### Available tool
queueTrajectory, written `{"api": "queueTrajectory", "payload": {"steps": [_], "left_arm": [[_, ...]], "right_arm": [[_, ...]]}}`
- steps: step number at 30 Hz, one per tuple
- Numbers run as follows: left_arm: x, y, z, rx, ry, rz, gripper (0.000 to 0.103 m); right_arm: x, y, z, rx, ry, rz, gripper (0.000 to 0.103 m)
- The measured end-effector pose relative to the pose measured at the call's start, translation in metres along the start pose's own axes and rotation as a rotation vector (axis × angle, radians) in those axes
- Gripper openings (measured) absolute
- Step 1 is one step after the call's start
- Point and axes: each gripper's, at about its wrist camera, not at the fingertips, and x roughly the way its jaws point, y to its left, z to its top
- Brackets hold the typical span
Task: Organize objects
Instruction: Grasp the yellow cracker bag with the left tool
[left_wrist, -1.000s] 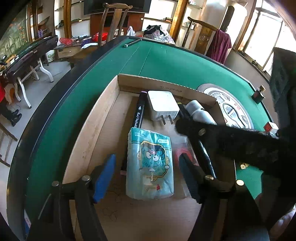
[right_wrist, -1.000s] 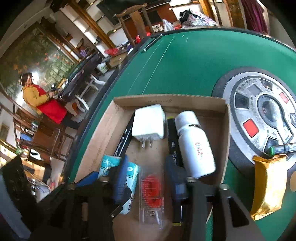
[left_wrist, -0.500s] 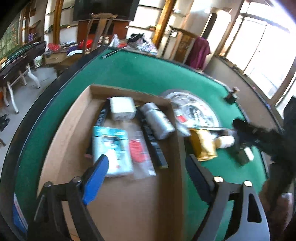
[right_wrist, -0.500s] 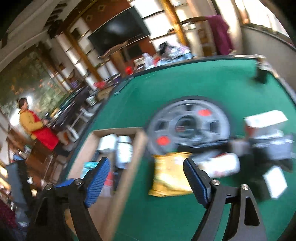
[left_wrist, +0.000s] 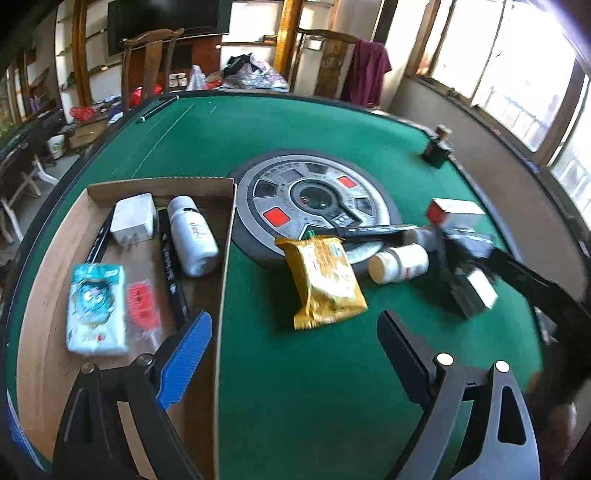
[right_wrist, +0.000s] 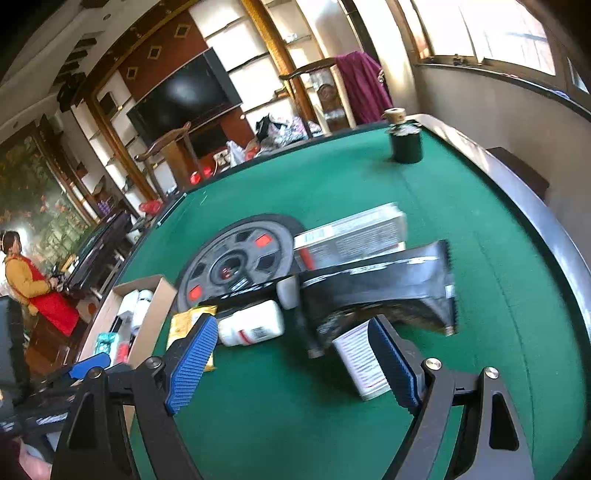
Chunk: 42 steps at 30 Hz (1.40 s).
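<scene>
Both grippers were wide open and held nothing. The left gripper (left_wrist: 295, 354) hung over the green table (left_wrist: 295, 406), with its blue pad near the side wall of the cardboard box (left_wrist: 221, 295). Its jaws had just been opening, with only bare green felt between them.

Inside the box lay a tissue pack (left_wrist: 96, 310) with a cartoon face, a red thing in a clear bag (left_wrist: 142, 310) just beside it, a black marker (left_wrist: 173, 275), a white bottle (left_wrist: 192, 236) on its side, and a white charger plug (left_wrist: 133, 218) near the far wall.

Outside the box, a yellow snack bag (left_wrist: 325, 280) lay on the felt, its top edge on the round gray disc (left_wrist: 314, 199) in the middle of the table. A small white pill bottle (left_wrist: 400, 263) lay on its side next to the bag. A white box with a red end (left_wrist: 456, 215) sat farther back.

The right gripper (right_wrist: 291, 362) was over the felt too. Its jaws had just been opening. Between and past them were a white pill bottle (right_wrist: 253, 326), a shiny black pouch (right_wrist: 380, 291) and a small white box (right_wrist: 364, 363) close to the right pad. A long gray box (right_wrist: 354, 236) lay behind the pouch. A dark jar with a cork (right_wrist: 404, 142) stood far off near the table edge.
</scene>
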Motion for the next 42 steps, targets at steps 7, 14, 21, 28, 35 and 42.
{"api": "queueTrajectory", "payload": {"steps": [7, 14, 21, 28, 35, 42], "left_arm": [[0.045, -0.018, 0.017, 0.033, 0.013, 0.071, 0.090], [0.077, -0.035, 0.025, 0.092, 0.034, 0.100, 0.080], [0.080, -0.035, 0.018, 0.084, 0.024, 0.072, 0.044], [0.037, -0.022, 0.005, 0.008, -0.028, -0.044, 0.044], [-0.039, 0.021, -0.019, -0.056, -0.130, -0.124, 0.044], [-0.101, 0.094, -0.052, -0.175, -0.255, -0.081, 0.044]], "right_arm": [[0.000, -0.025, 0.002, 0.058, -0.011, 0.044, 0.089], [-0.001, -0.023, 0.003, 0.060, -0.004, 0.082, 0.091], [0.003, -0.024, 0.000, 0.070, 0.010, 0.083, 0.092], [0.001, -0.012, -0.002, 0.006, -0.011, 0.097, 0.092], [-0.001, 0.040, -0.020, -0.094, 0.079, 0.235, 0.094], [0.039, 0.036, -0.025, 0.067, 0.203, 0.196, 0.092]]}}
